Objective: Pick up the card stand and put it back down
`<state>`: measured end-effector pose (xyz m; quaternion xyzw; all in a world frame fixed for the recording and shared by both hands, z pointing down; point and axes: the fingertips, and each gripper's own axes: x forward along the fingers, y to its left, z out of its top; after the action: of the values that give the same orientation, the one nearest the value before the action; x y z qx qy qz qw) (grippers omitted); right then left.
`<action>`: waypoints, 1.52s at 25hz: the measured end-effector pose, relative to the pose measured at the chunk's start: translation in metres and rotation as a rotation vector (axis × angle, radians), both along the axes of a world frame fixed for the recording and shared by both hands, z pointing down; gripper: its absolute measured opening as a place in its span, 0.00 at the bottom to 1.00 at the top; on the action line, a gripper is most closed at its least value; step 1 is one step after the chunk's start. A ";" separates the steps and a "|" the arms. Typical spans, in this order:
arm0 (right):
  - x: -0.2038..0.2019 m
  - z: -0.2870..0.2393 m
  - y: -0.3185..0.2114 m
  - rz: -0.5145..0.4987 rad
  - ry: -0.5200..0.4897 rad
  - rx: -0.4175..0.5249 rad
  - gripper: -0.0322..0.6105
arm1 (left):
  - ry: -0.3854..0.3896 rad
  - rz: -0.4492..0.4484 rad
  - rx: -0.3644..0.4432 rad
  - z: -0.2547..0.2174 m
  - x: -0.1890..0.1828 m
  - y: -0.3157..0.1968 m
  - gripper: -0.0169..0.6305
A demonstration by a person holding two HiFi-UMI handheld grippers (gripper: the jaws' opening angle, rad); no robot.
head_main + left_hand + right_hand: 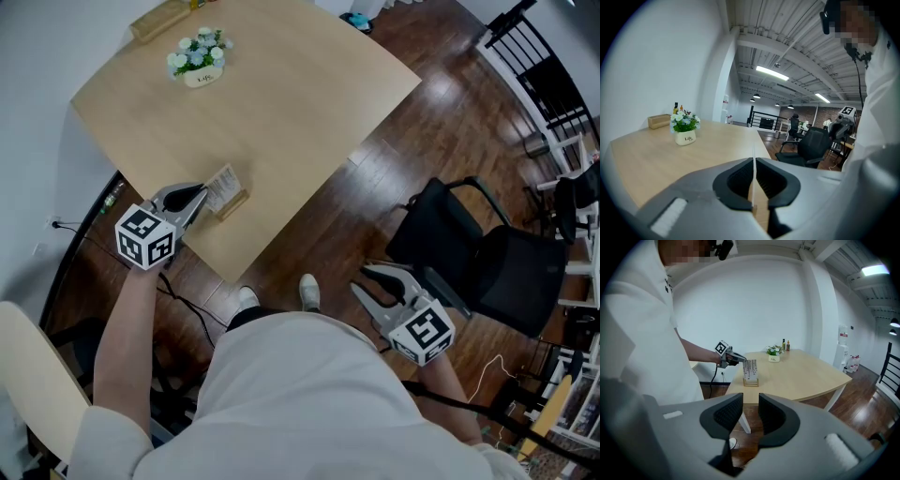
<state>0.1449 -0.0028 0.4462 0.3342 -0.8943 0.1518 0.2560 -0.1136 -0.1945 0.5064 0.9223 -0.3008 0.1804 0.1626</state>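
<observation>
The card stand (225, 191), a printed card upright in a small wooden base, stands near the front edge of the light wooden table (281, 103). My left gripper (199, 199) is shut on the card from the left. In the left gripper view the card's thin edge (753, 164) is pinched between the jaws of the left gripper (753, 180). The base looks level with the tabletop; I cannot tell whether it touches. From the right gripper view the card stand (750, 371) and the left gripper (730, 356) show at a distance. My right gripper (360, 278) (750, 408) hangs open and empty over the floor.
A small white pot of flowers (199, 56) (684, 126) and a wooden box (159, 19) sit at the table's far side. A black office chair (487, 253) stands on the wood floor to the right. Cables run under the table's left corner.
</observation>
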 end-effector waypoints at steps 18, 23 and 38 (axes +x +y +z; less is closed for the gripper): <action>0.006 0.001 -0.004 0.016 0.025 -0.019 0.22 | -0.010 0.056 -0.025 0.036 0.007 0.002 0.05; 0.003 0.002 -0.010 0.005 0.015 -0.016 0.22 | -0.022 0.053 -0.027 0.041 0.006 0.000 0.05; 0.028 0.008 -0.022 -0.169 -0.020 -0.001 0.22 | -0.114 -0.187 0.033 -0.006 -0.014 0.020 0.07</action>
<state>0.1724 -0.0245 0.4541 0.2557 -0.9218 0.1336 0.2590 -0.1275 -0.1746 0.5001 0.8809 -0.3973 0.2116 0.1464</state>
